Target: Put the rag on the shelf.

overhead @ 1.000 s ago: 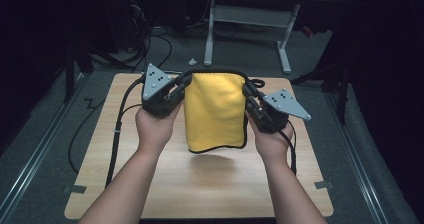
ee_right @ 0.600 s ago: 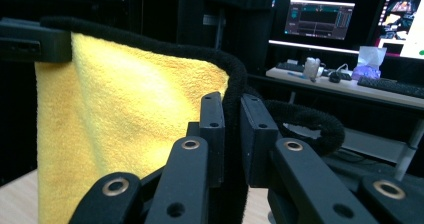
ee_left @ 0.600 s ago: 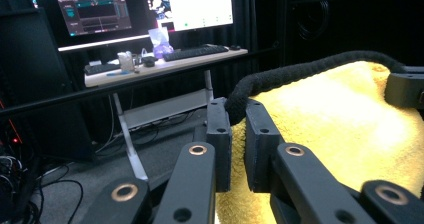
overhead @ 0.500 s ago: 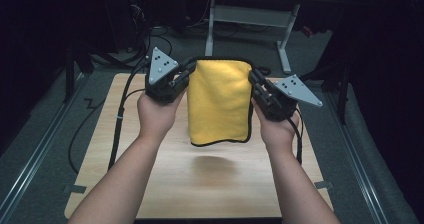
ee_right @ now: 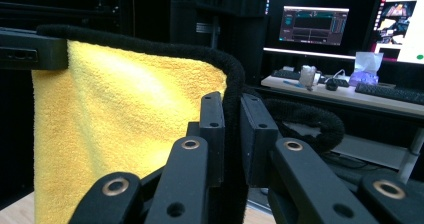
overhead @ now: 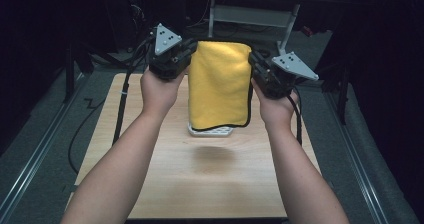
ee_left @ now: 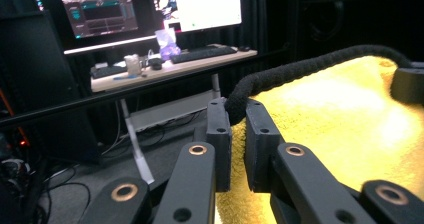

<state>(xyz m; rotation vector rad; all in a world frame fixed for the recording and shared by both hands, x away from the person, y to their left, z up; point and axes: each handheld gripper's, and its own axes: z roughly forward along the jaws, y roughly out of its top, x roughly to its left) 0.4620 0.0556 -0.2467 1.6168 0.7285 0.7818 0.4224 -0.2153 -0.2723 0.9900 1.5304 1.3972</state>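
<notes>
A yellow cloth [overhead: 219, 86] with black edging hangs folded in the air above the wooden table [overhead: 200, 184], stretched between both grippers. My left gripper [overhead: 189, 54] is shut on its upper left corner; the left gripper view has the black hem clamped between the jaws [ee_left: 237, 109], with the yellow cloth [ee_left: 340, 129] spreading to the right. My right gripper [overhead: 251, 61] is shut on the upper right corner, the hem pinched between its jaws [ee_right: 232, 119] and the cloth [ee_right: 125, 119] hanging to the left. A white perforated object [overhead: 210, 130] lies on the table beneath the cloth's lower edge.
A desk [ee_left: 165, 71] with monitors [ee_left: 105, 14], a keyboard and small items stands beyond the table. Its legs [overhead: 287, 29] show at the far side in the high view. Black cables [overhead: 122, 104] trail from the grippers across the table's left part.
Both hands have risen and moved away from the person, carrying the cloth higher. Its lower edge now hangs off the table and the white object shows beneath it.
</notes>
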